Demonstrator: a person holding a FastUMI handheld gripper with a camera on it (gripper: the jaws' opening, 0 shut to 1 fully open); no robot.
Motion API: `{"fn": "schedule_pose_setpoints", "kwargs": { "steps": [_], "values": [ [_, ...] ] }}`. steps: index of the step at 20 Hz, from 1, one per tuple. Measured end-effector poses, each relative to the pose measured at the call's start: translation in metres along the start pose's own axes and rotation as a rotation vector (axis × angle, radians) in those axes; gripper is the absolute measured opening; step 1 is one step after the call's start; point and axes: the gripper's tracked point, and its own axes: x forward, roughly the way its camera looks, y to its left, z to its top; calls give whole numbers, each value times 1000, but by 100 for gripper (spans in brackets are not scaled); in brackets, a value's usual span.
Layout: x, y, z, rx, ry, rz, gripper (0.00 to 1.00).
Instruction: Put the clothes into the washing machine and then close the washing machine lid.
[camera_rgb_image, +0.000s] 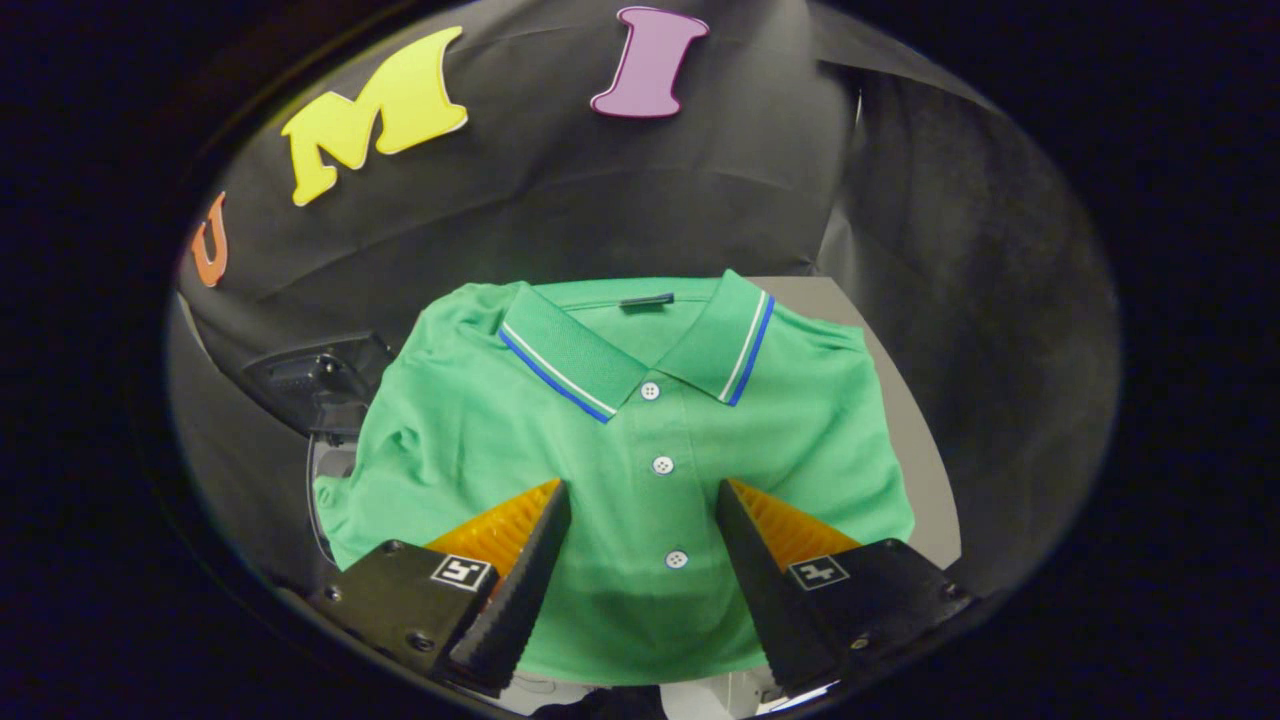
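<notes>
A green polo shirt (640, 450) with a blue-and-white striped collar and white buttons lies folded flat on a pale surface (925, 470). My gripper (642, 490) hovers over the shirt's button placket, open, with the fingers spread either side of the lower buttons. Nothing is held between them. Whether the fingertips (555, 500) touch the fabric cannot be told. Left of the shirt, a dark object (315, 385) with a curved rim below it may be part of the washing machine; most of it is hidden by the shirt's sleeve.
Black cloth walls (960, 300) close in behind and to the right of the surface. The pale surface shows bare along the shirt's right side and behind its right shoulder.
</notes>
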Motion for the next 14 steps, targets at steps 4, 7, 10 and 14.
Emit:
{"fn": "schedule_pose_setpoints", "kwargs": {
  "steps": [4,7,10,14],
  "values": [
    [2,-6,4,-27,23,-16,73],
    [0,-5,5,-53,31,-32,41],
    [1,-5,2,-114,-2,-82,9],
    [-6,-1,-5,-175,-59,-105,6]
  ]
}}
